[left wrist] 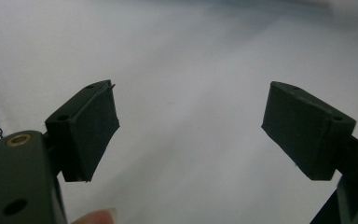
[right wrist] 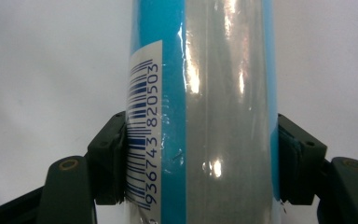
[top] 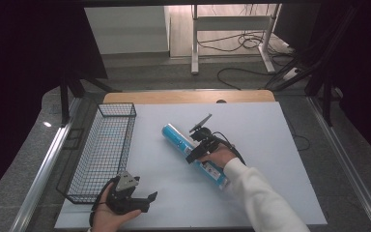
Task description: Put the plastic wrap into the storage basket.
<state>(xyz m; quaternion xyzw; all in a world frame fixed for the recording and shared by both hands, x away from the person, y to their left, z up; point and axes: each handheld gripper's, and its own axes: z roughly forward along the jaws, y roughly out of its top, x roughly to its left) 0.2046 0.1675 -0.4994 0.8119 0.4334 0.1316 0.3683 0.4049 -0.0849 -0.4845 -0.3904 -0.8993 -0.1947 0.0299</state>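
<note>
Your left claw (top: pixel 142 200) rests wide apart and idle on the near edge of the bench (top: pixel 270 145), grasping nothing. Further in, your right claw (right wrist: pixel 200 161) is clenched on the tube (top: pixel 193 154), which lies flat on the middle of the bench. The film on the tube looks shiny and smooth, so I think it can slip or turn between the pads (right wrist: pixel 112 158) when you lift. The basket (top: pixel 101 150) stands at the far left; a long tube can catch its rim.
</note>
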